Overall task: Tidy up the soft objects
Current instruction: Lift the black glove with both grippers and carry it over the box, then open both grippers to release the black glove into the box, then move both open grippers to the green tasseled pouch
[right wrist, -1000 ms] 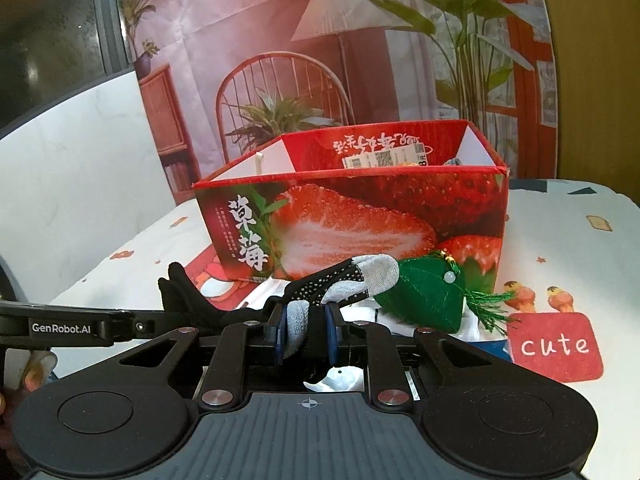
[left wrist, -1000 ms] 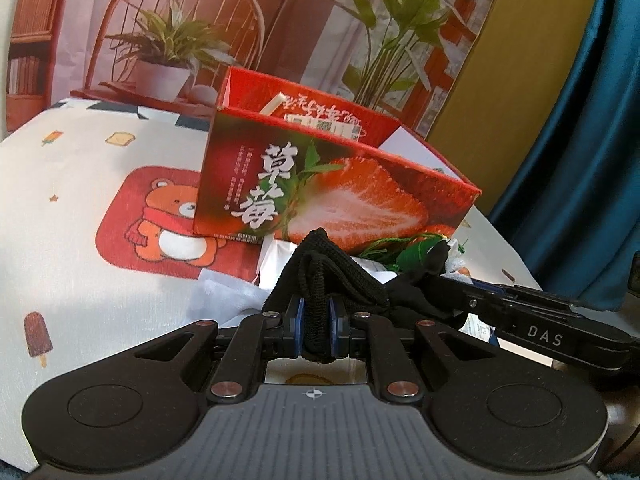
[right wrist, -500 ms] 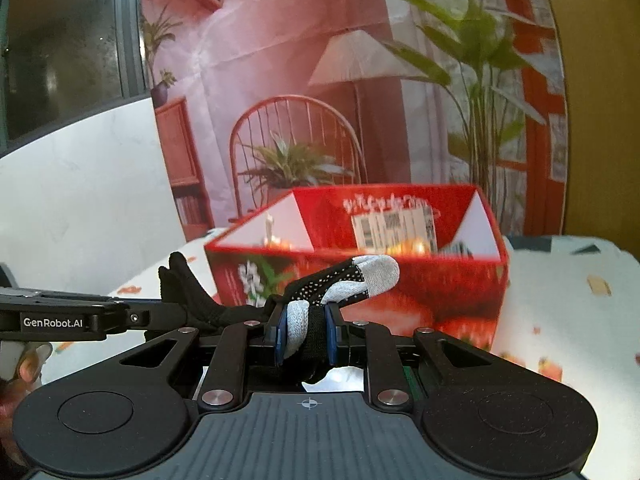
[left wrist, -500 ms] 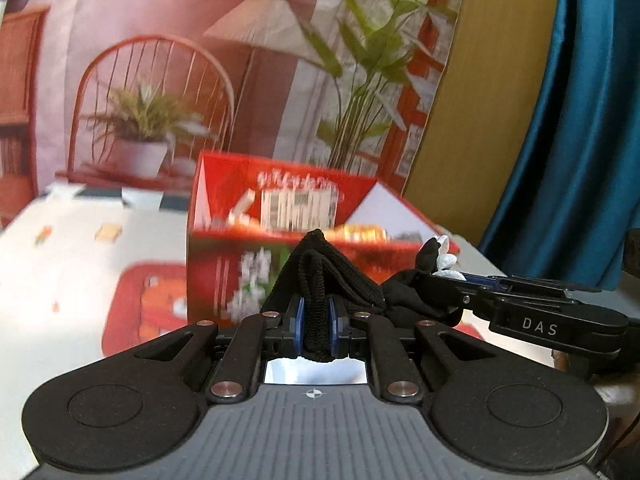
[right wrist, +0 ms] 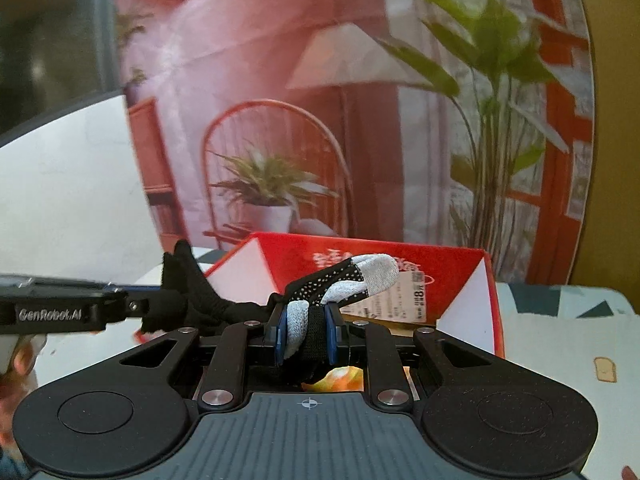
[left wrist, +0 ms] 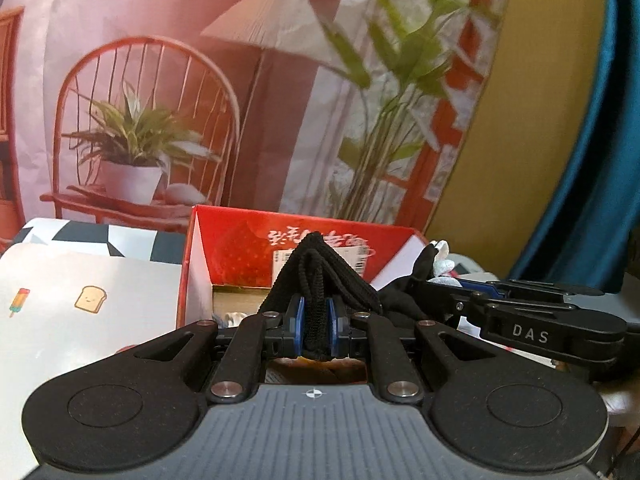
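Note:
A black knit glove (left wrist: 316,268) with grey fingertips hangs stretched between my two grippers, above the open red strawberry box (left wrist: 240,236). My left gripper (left wrist: 314,320) is shut on the glove's black cuff. My right gripper (right wrist: 306,332) is shut on the glove's grey-and-black dotted finger end (right wrist: 360,280). In the left wrist view the right gripper (left wrist: 452,304) comes in from the right, level with the box rim. In the right wrist view the left gripper (right wrist: 160,304) reaches in from the left with the black cuff. The red box (right wrist: 460,276) lies just ahead, its inside partly seen.
The box stands on a white cloth (left wrist: 60,308) printed with toast and ice lollies. Something orange (right wrist: 340,376) shows inside the box under the right gripper. A printed backdrop (left wrist: 200,80) of chair, lamp and plants rises behind. A blue curtain (left wrist: 600,160) hangs at right.
Both grippers rose and moved forward with the glove, from the table in front of the box to over its open top. The green item by the box has dropped out of sight.

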{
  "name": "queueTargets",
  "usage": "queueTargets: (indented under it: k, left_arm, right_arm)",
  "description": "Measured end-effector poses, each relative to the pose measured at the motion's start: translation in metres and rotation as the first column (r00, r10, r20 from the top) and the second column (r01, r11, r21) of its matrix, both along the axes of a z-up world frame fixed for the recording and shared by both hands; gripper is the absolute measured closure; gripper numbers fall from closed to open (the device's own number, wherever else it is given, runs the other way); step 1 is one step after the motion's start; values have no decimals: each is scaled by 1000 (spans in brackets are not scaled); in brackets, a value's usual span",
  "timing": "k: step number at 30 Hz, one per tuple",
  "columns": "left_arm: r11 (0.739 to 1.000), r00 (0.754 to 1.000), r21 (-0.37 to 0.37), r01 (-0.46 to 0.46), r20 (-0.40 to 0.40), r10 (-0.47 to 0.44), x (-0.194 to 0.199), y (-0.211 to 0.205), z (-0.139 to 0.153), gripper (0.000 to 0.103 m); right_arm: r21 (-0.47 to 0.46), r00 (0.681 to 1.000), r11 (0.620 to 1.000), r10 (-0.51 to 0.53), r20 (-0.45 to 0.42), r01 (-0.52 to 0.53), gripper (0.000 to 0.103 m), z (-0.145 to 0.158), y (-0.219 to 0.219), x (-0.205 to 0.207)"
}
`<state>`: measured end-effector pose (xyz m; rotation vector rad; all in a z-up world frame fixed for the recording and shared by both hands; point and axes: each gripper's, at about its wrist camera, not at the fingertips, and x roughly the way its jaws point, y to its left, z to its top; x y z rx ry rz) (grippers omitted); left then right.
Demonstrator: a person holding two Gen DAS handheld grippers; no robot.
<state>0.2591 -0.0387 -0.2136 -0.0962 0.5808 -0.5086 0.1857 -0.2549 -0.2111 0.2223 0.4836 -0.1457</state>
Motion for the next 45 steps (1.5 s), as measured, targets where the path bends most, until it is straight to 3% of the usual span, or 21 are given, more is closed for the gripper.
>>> queueTargets:
  k: [10, 19, 20, 22, 24, 30, 38, 45]
  left_arm:
    - [998, 992, 50, -44, -117, 49, 57, -20, -16, 89]
    - [996, 991, 80, -31, -128, 41, 72, -26, -28, 88]
    - [996, 992, 91, -25, -118, 35, 71, -27, -29, 86]
    - [995, 993, 103, -12, -117, 24, 70, -31, -31, 62]
    - [995, 994, 103, -14, -105, 25, 68, -30, -31, 53]
    - [995, 996, 91, -32, -80, 40, 58, -21, -21, 52]
    - [997, 999, 59, -42, -23, 44, 13, 5, -4, 44]
    - [998, 997, 30, -57, -47, 59, -37, 35, -17, 44]
  right_arm:
    - [39, 991, 997, -60, -120, 65, 85, -29, -32, 61]
    - [58, 981, 991, -110, -157, 120, 84, -39, -44, 78]
    - [59, 981, 990, -119, -154, 129, 82, -39, -45, 78]
    - [55, 977, 987, -141, -161, 152, 78, -40, -46, 77]
    - [55, 972, 982, -172, -162, 183, 77, -40, -49, 74]
    - [37, 972, 979, -196, -127, 202, 74, -32, -55, 58]
    - [25, 992, 992, -124, -18, 124, 74, -14, -31, 16]
    - [20, 996, 997, -78, 49, 77, 74, -14, -1, -32]
